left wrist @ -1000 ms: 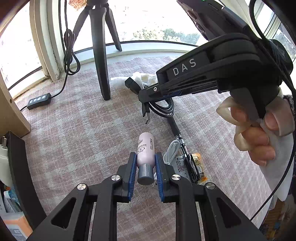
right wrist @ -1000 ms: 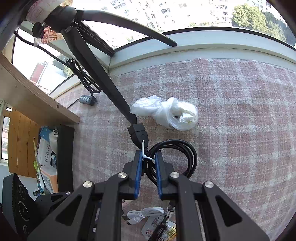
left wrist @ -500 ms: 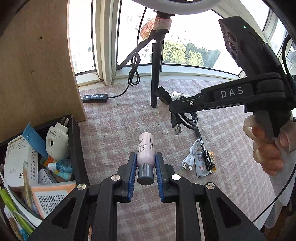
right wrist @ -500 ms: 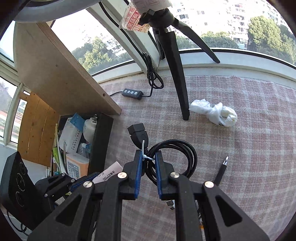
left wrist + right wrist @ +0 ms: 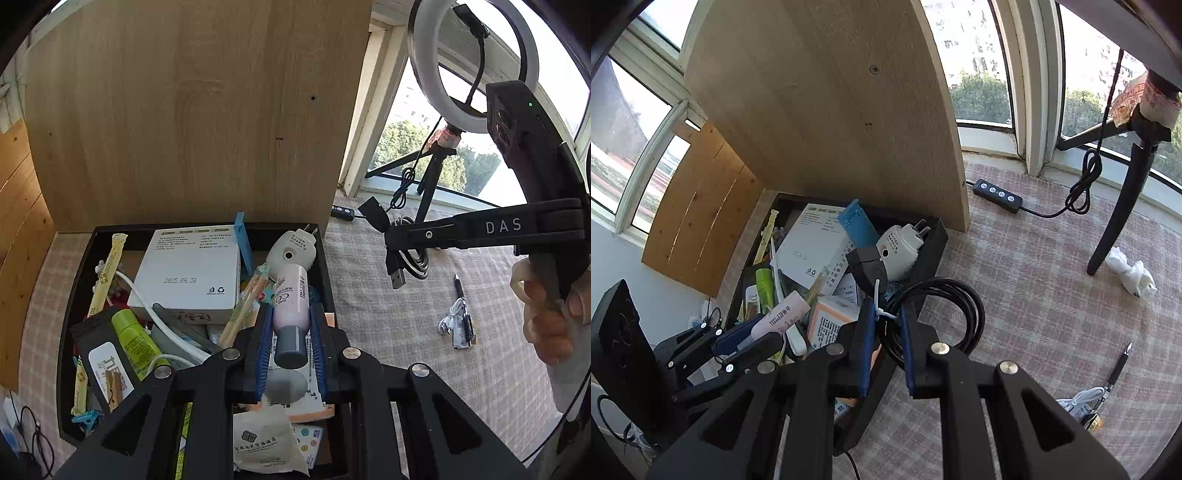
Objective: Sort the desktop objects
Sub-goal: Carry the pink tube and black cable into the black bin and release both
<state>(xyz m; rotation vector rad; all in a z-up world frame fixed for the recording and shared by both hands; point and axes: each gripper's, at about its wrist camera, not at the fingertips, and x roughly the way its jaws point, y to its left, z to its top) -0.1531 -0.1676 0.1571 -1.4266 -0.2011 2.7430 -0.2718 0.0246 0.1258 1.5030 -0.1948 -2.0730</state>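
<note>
Pink bottle being held clamped in left gripper above the crowded black box, coiled cable being gripped by right gripper beside the box rim.

A pink-and-white checked cloth is covering the surface. A crammed black storage box is sitting on it at frame left. A tripod leg, crumpled white plastic bag, inline controller, pen and white cable are lying rightward.
</note>
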